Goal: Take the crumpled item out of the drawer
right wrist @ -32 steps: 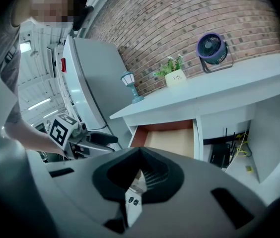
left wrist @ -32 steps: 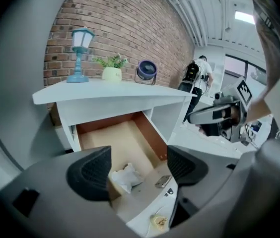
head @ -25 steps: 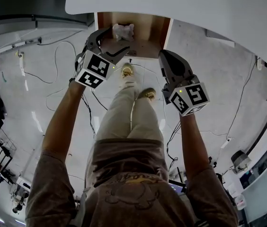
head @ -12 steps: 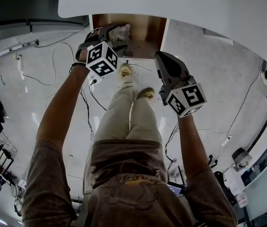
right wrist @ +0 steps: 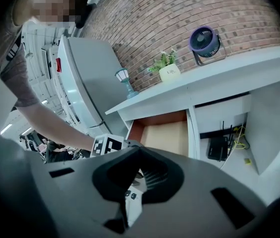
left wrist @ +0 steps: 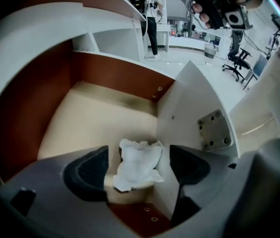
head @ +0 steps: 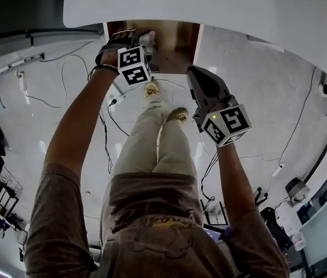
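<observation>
1. Jaws of the left gripper are held apart around the crumpled item, unclamped.
2. It is seen on the drawer floor, by its white wall.
3. Grasping and lifting are undone; the right gripper is held outside, jaws together.

Site: office/lab workspace. Left gripper view: swivel chairs at 2 o'clock, person standing by white desks at 12. Right gripper view: brick wall at 12; desk fan and potted plant on white counter w/ open drawer; router w/ cables at 4. Head view: loose cables across floor, 10 o'clock.
</observation>
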The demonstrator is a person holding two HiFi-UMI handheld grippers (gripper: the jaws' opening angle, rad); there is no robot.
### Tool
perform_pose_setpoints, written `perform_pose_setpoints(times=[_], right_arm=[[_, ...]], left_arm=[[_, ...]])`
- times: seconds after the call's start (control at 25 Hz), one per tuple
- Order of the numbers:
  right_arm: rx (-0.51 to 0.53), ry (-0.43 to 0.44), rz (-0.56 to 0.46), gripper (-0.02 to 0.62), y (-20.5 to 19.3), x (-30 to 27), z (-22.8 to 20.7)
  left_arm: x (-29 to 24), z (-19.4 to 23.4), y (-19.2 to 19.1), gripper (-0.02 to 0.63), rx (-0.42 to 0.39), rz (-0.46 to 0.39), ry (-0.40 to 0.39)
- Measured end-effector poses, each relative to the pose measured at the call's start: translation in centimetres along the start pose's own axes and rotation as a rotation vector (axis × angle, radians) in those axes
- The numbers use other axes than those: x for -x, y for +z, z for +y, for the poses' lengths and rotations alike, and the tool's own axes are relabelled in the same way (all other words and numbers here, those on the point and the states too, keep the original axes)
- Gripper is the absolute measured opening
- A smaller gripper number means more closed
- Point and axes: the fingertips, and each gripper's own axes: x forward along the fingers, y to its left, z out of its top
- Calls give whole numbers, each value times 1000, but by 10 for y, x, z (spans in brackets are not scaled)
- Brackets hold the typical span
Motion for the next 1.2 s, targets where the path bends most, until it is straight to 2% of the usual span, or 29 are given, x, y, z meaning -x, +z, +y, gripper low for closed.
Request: perform_pose_setpoints(times=[0.12, 0.28, 0.68, 1.0, 1.2], right_arm=[[-8, -6, 1, -2, -2, 0, -3], [-9, -10, 2, -2, 0, 1, -6], [-20, -27, 14, -3, -7, -1, -16], [-36, -47, 3, -2, -6, -1, -19], [-26, -43, -7, -2, 2, 5, -22]], left_arm=[[-12, -3, -3, 377, -40, 36, -31], [-24, -1, -6, 377, -73, 66, -35], [-43, 4, -15, 370, -41, 91, -50], [-44, -6, -18, 241, -34, 88, -81], [-38, 1, -15, 188, 8, 90, -49]])
